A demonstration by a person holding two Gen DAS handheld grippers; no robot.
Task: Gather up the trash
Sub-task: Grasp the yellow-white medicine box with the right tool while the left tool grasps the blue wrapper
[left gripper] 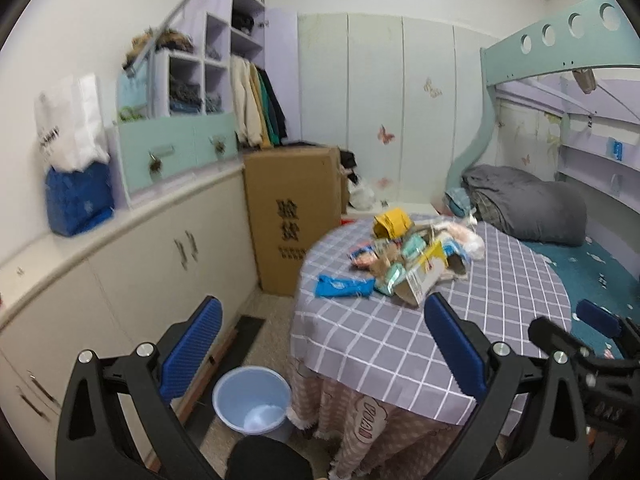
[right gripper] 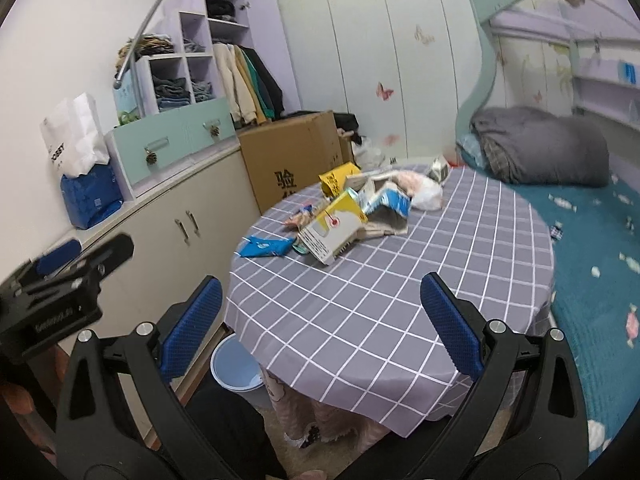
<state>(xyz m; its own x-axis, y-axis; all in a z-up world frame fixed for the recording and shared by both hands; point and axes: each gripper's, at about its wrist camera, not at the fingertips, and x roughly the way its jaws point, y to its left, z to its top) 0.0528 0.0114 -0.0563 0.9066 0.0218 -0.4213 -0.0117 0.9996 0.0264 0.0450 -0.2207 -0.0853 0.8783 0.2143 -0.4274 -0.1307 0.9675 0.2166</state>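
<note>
A pile of trash (left gripper: pixel 416 258) lies on the far part of a round table with a grey checked cloth (left gripper: pixel 400 340): a yellow bag, a blue wrapper (left gripper: pixel 342 286), a yellow-and-white carton (left gripper: pixel 426 276), crumpled packets. The right wrist view shows the same pile (right gripper: pixel 352 212) and blue wrapper (right gripper: pixel 266 247). A light blue bin (left gripper: pixel 251 400) stands on the floor left of the table; it also shows in the right wrist view (right gripper: pixel 236 370). My left gripper (left gripper: pixel 320 344) is open and empty, above the table's near left edge. My right gripper (right gripper: pixel 320 320) is open and empty over the table's near side.
A low cabinet (left gripper: pixel 120 272) runs along the left wall, with a blue pack (left gripper: pixel 78 200) and white bag on top. A tall cardboard box (left gripper: pixel 292 216) stands behind the table. A bed with a teal sheet (right gripper: pixel 592 240) and grey duvet lies right of the table.
</note>
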